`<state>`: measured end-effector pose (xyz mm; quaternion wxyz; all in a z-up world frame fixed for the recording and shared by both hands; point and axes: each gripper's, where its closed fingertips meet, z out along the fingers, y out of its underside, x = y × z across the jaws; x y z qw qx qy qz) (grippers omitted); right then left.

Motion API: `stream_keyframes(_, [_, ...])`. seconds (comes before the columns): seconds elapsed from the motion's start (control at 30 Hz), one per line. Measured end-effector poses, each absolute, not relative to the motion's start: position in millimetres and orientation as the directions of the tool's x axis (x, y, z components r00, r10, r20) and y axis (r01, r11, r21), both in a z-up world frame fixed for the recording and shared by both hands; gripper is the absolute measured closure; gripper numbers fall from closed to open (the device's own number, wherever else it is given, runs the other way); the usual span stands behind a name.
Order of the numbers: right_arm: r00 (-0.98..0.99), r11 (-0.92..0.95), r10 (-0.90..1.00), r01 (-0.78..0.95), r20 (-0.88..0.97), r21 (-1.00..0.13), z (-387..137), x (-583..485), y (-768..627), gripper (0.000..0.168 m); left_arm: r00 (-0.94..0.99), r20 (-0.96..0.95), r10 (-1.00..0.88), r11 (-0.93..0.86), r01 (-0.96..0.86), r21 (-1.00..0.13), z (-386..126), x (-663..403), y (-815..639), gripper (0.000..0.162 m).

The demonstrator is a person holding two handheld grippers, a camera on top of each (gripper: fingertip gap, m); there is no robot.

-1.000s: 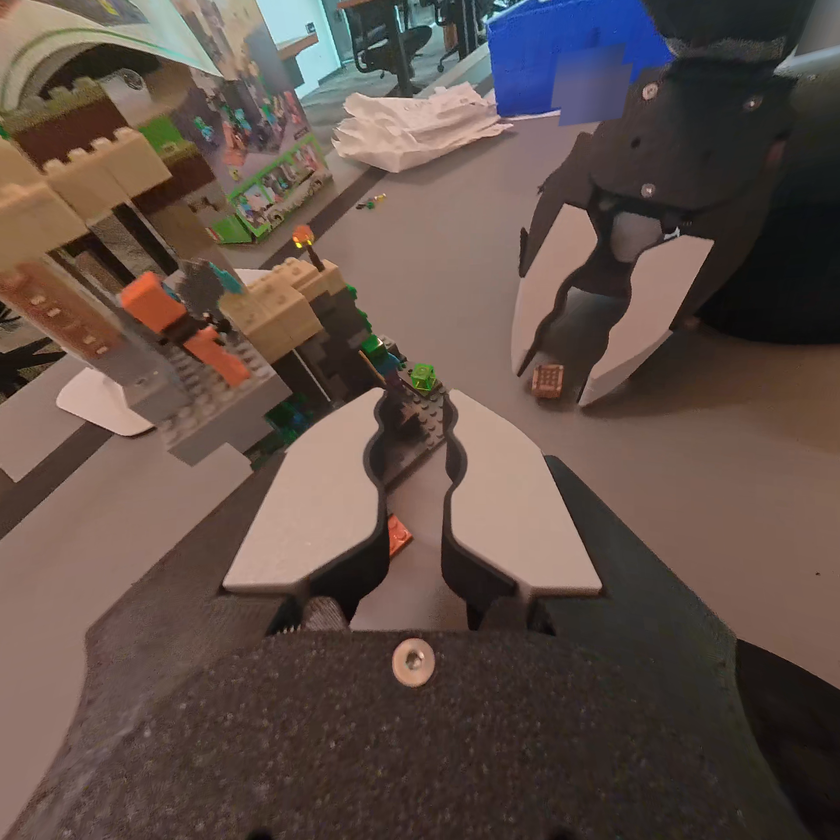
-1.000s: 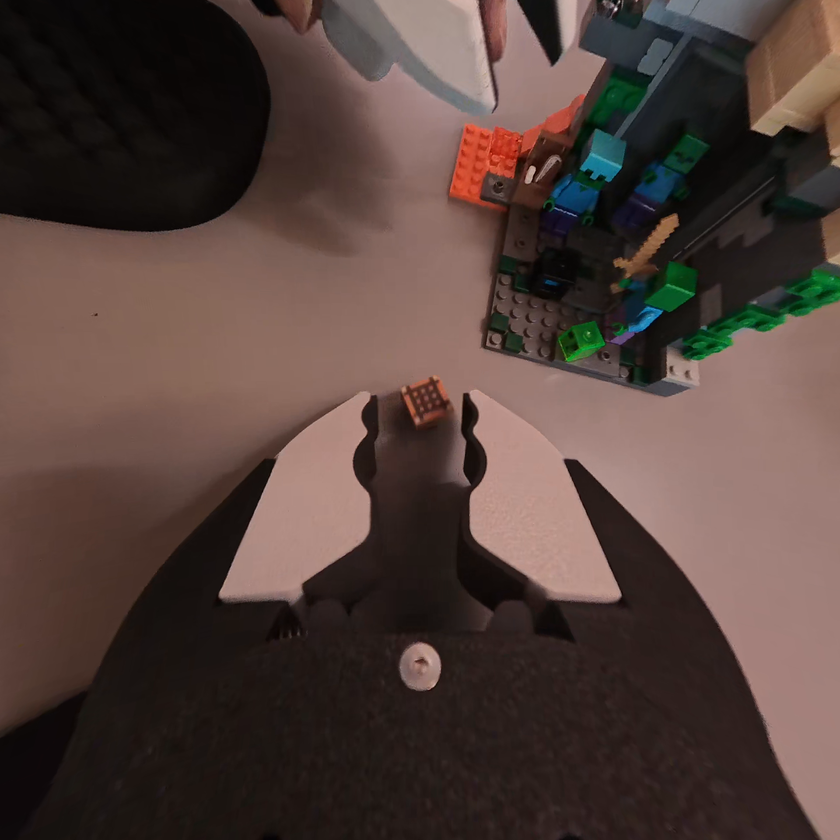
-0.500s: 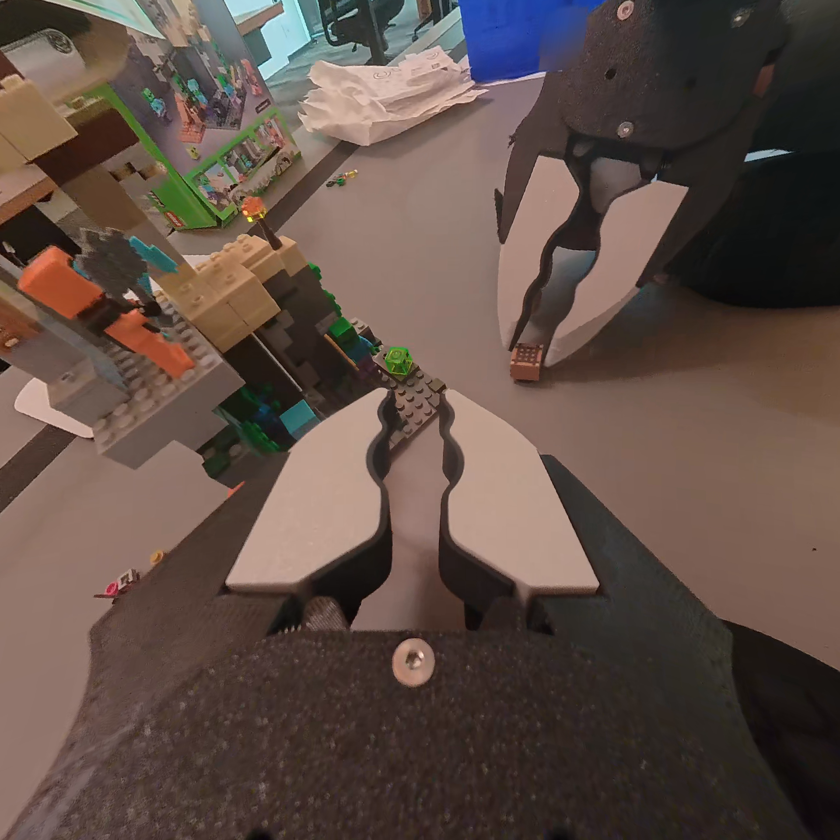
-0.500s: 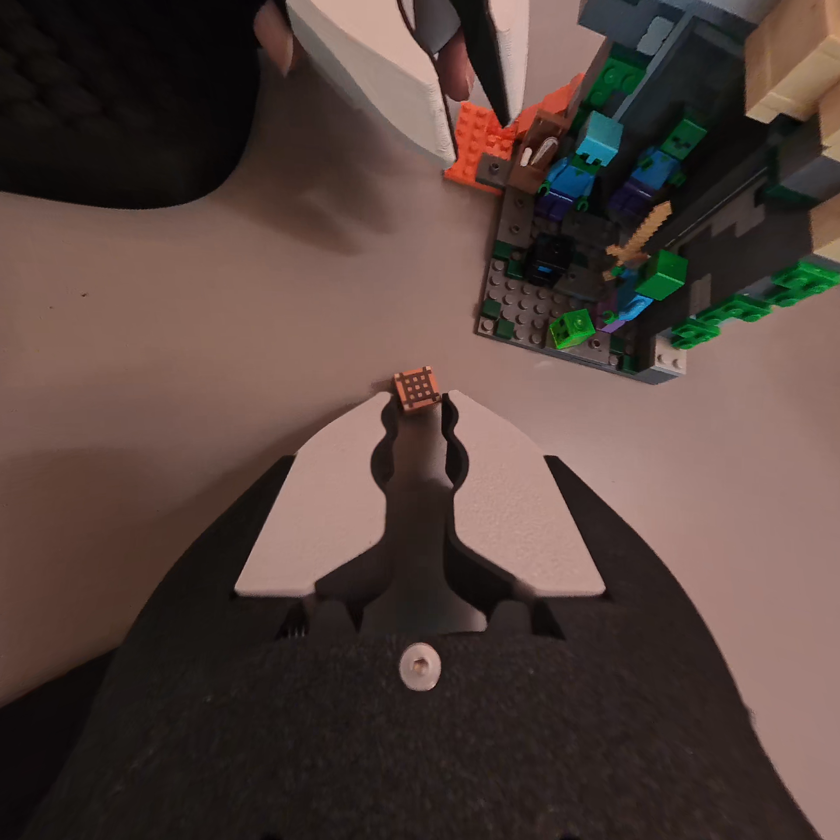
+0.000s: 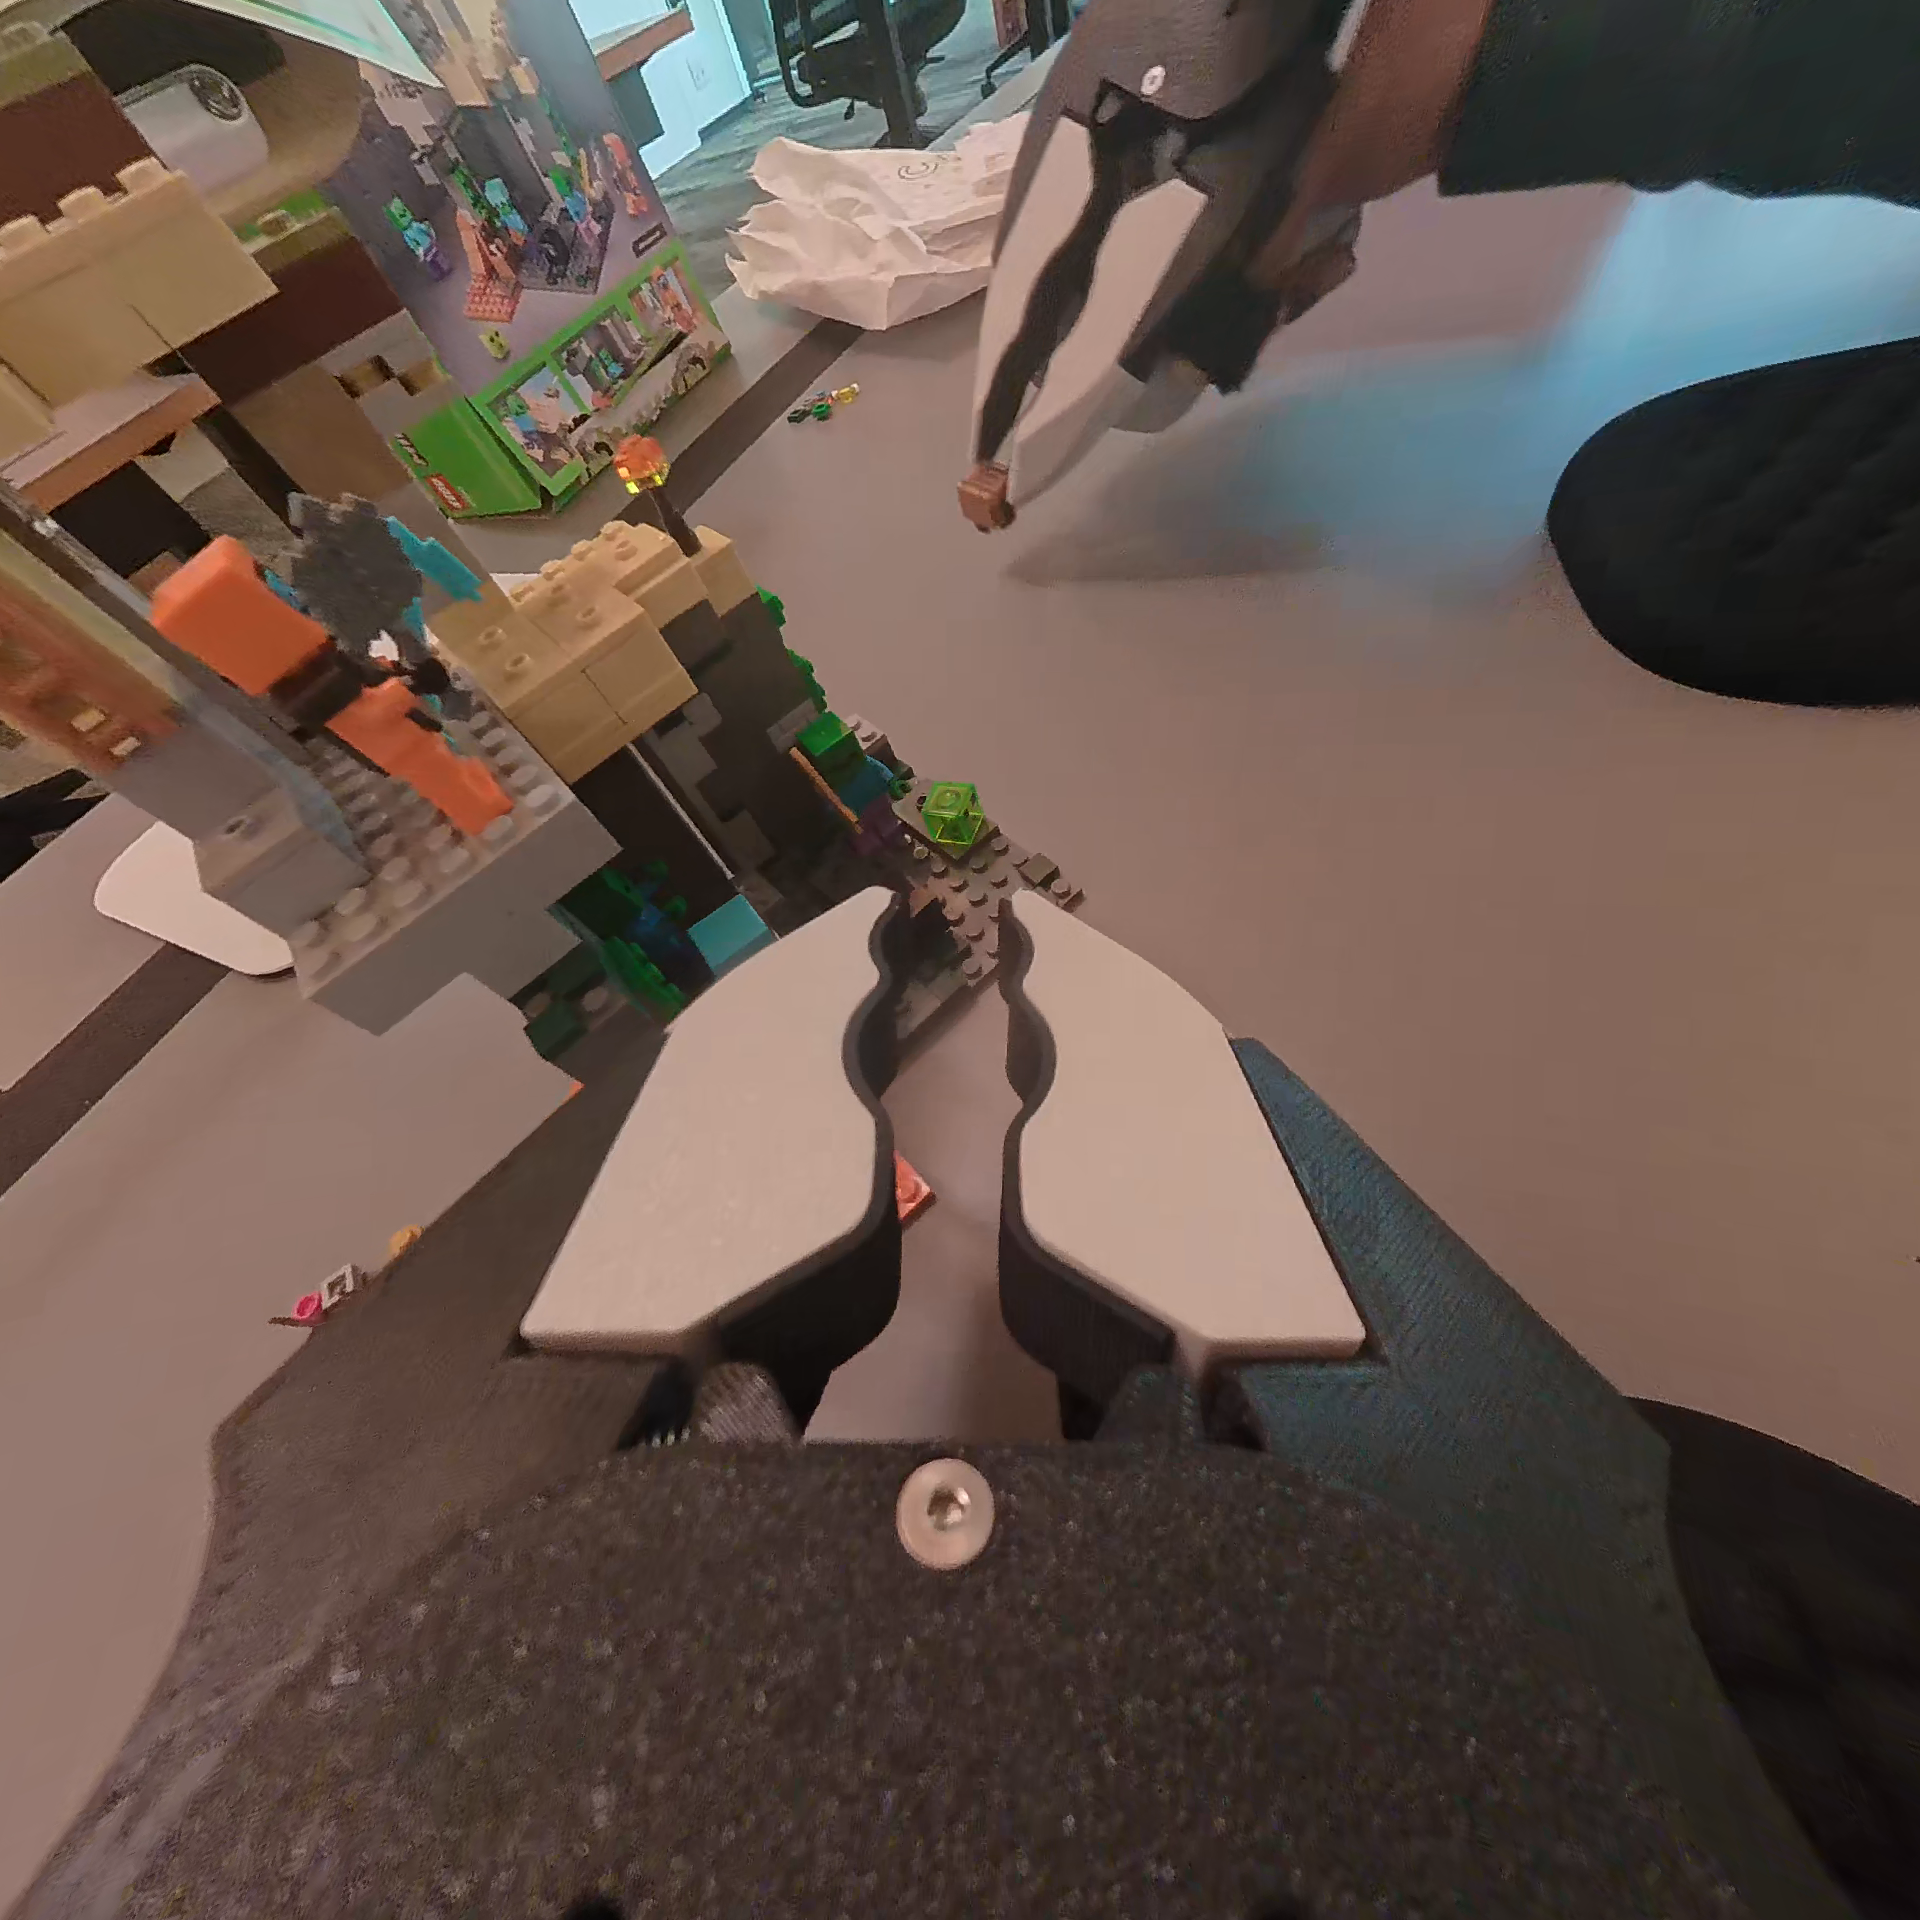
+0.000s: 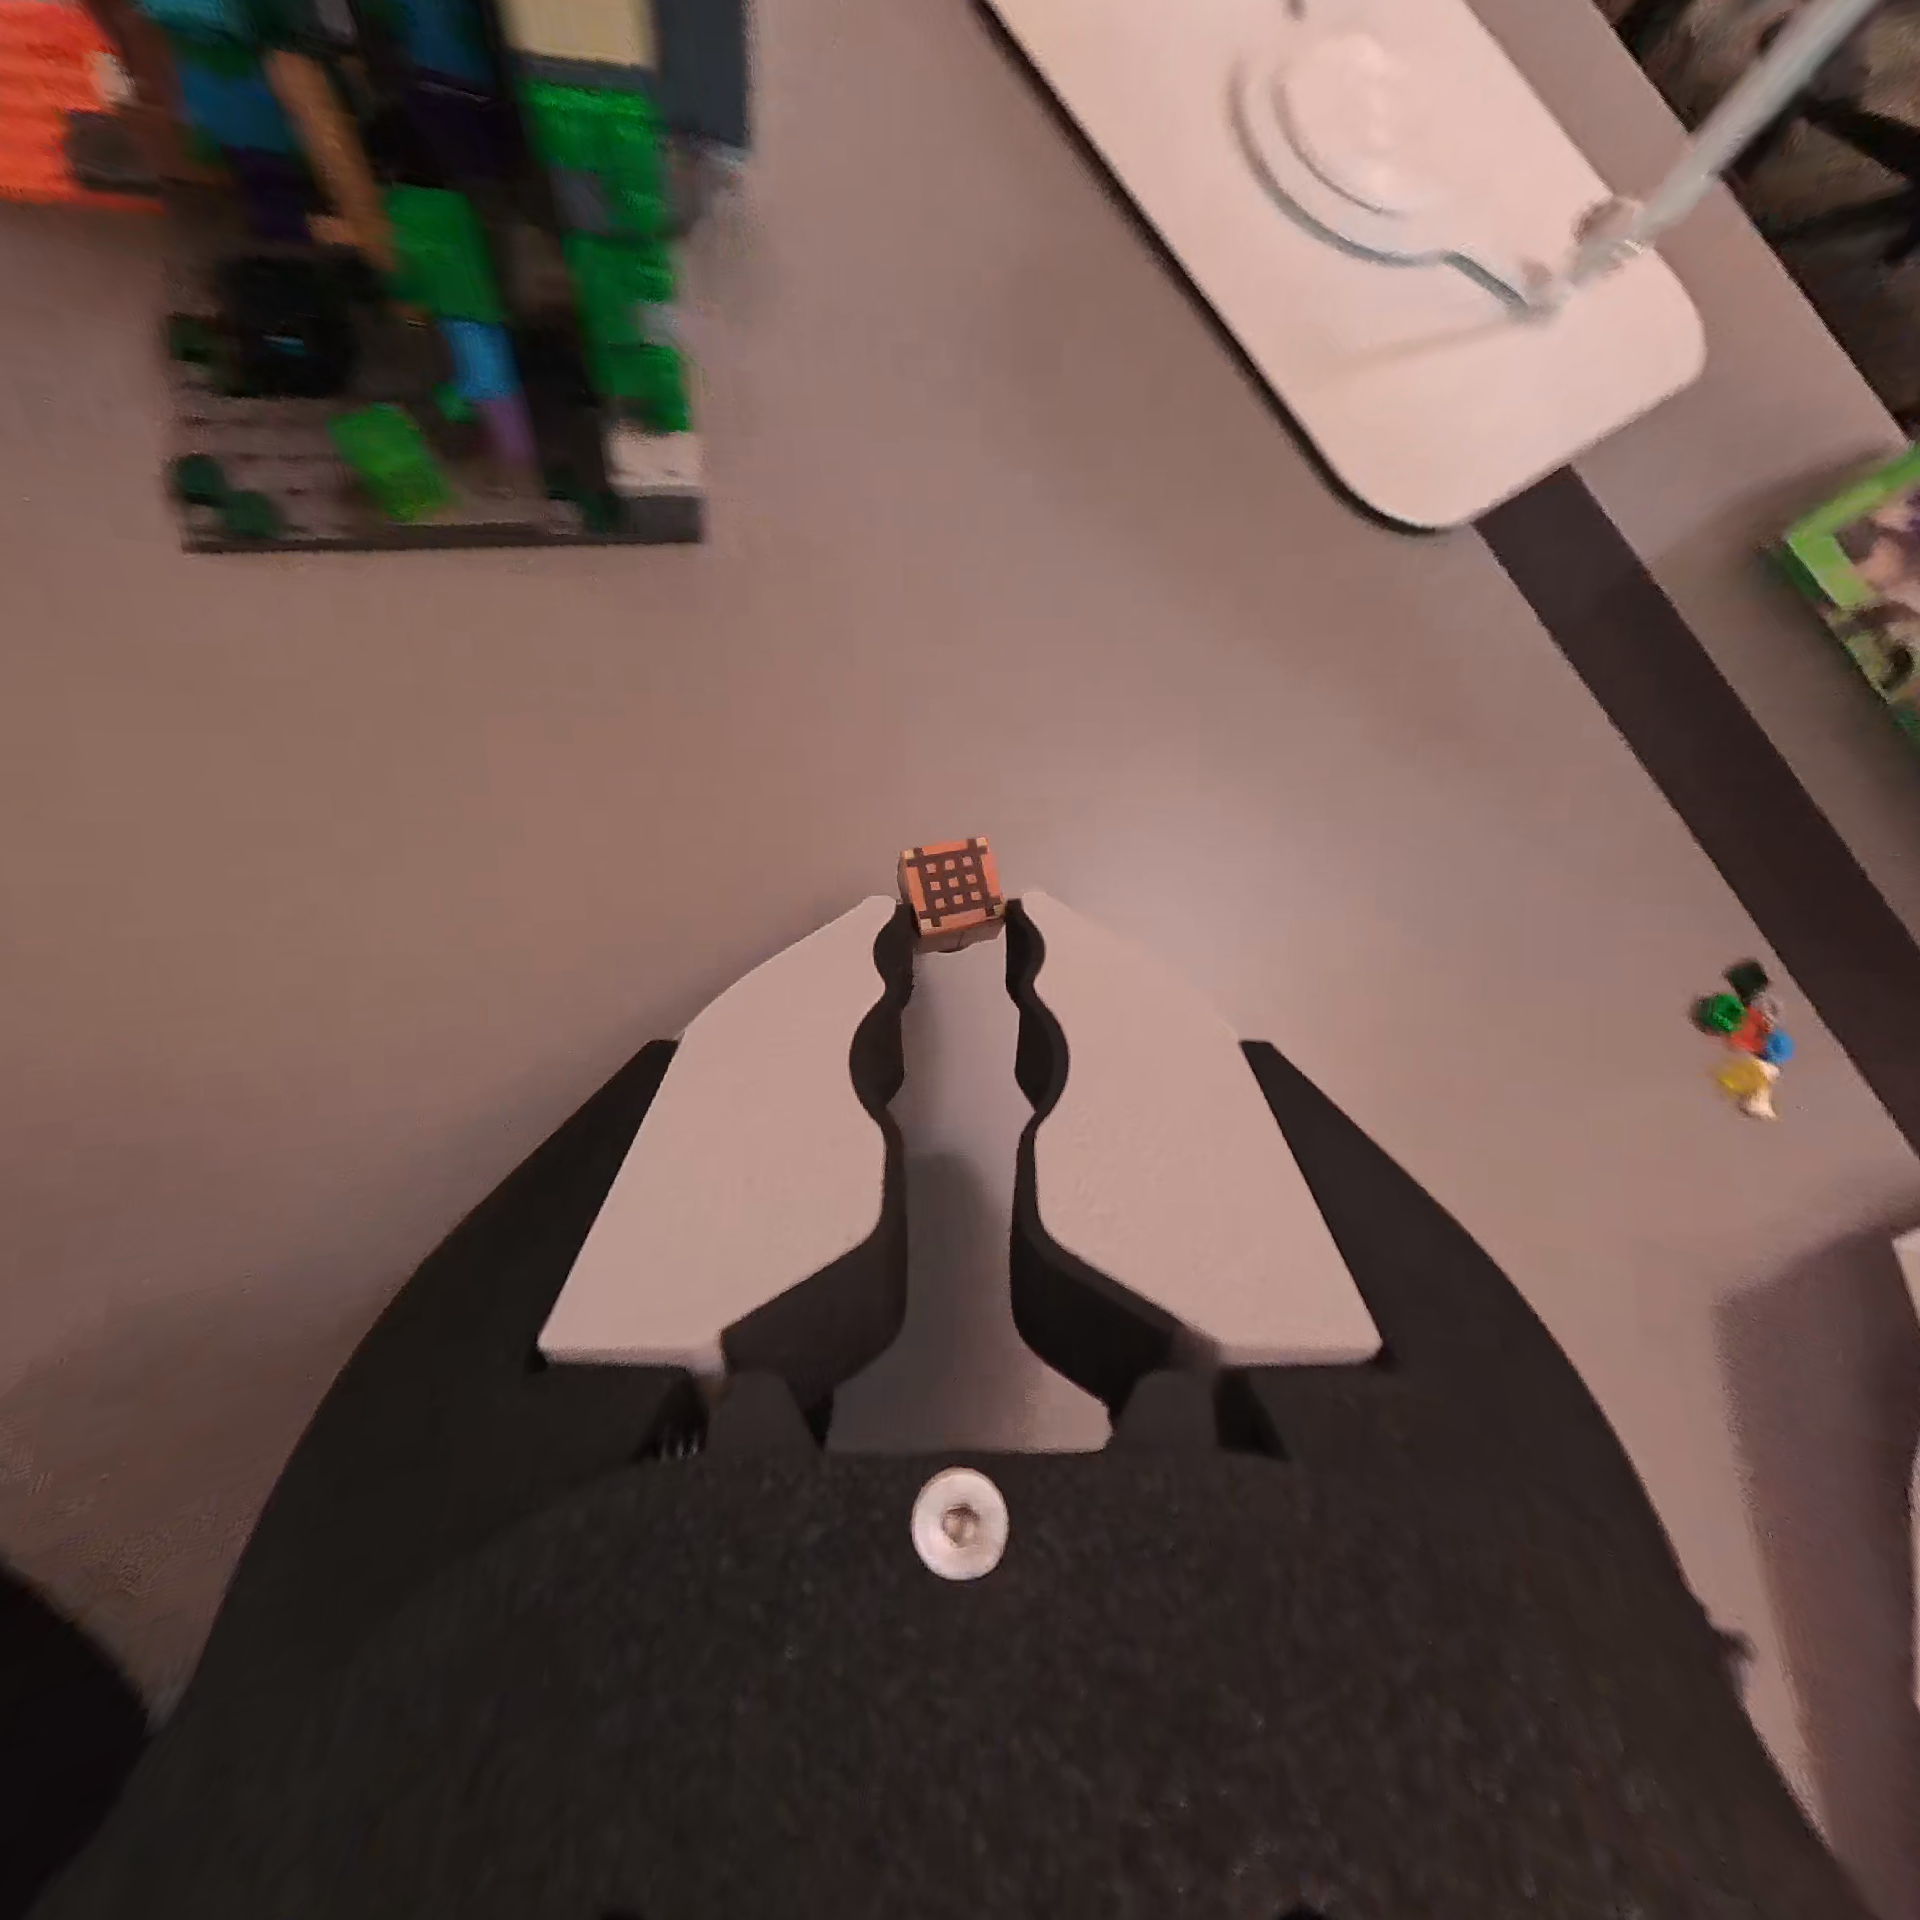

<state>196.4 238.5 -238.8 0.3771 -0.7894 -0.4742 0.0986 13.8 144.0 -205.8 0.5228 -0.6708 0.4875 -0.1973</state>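
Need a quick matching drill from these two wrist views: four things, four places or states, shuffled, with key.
1. right gripper
2. left gripper
3. translucent green cube
4. loose coloured studs

A. on the dark studded plate
B. open, empty, tips at the brick model's edge
C. shut on the small brown grid-patterned cube
D. on the grey table near the dark seam

Pairs: 1-C, 2-B, 3-A, 4-D

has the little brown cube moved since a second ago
Yes. The brown cube, pinched by the right gripper, is now off the grey table, up and away from the brick model.
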Motion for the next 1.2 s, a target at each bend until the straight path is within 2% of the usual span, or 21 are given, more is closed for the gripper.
stream_keyframes(0.27, [0.577, -0.366, 0.799, 0.690, 0.169, -0.625, -257, 217, 279, 0.151, 0.476, -0.245, -0.845, 0.015, -0.436, -0.900, -203, 7, 150, 0.146])
stream_keyframes(0.37, [0.583, -0.358, 0.791, 0.687, 0.186, -0.633, -252, 211, 281, 0.143, 0.506, -0.232, -0.831, 0.006, -0.408, -0.913, -198, 3, 155, 0.146])
stream_keyframes(0.47, [0.564, -0.277, 0.803, 0.641, 0.193, -0.716, -214, 179, 275, 0.140, 0.544, -0.217, -0.810, 0.000, -0.371, -0.929, -190, -3, 160, 0.147])
stream_keyframes(0.63, [0.478, -0.115, 0.862, 0.510, 0.170, -0.852, -119, 95, 251, 0.139, 0.640, -0.193, -0.743, 0.005, -0.283, -0.959, -173, -20, 174, 0.147])
stream_keyframes(0.77, [0.430, -0.075, 0.891, 0.457, 0.147, -0.886, -65, 41, 246, 0.140, 0.715, -0.188, -0.673, 0.023, -0.234, -0.972, -164, -35, 185, 0.145])
stream_keyframes(1.0, [0.428, -0.103, 0.893, 0.491, 0.137, -0.865, -46, -11, 268, 0.141, 0.770, -0.183, -0.611, 0.075, -0.174, -0.982, -148, -46, 187, 0.145])
stream_keyframes(1.2, [0.421, -0.121, 0.895, 0.551, 0.150, -0.825, -54, -18, 275, 0.152, 0.776, -0.177, -0.606, 0.080, -0.162, -0.984, -144, -48, 188, 0.146])
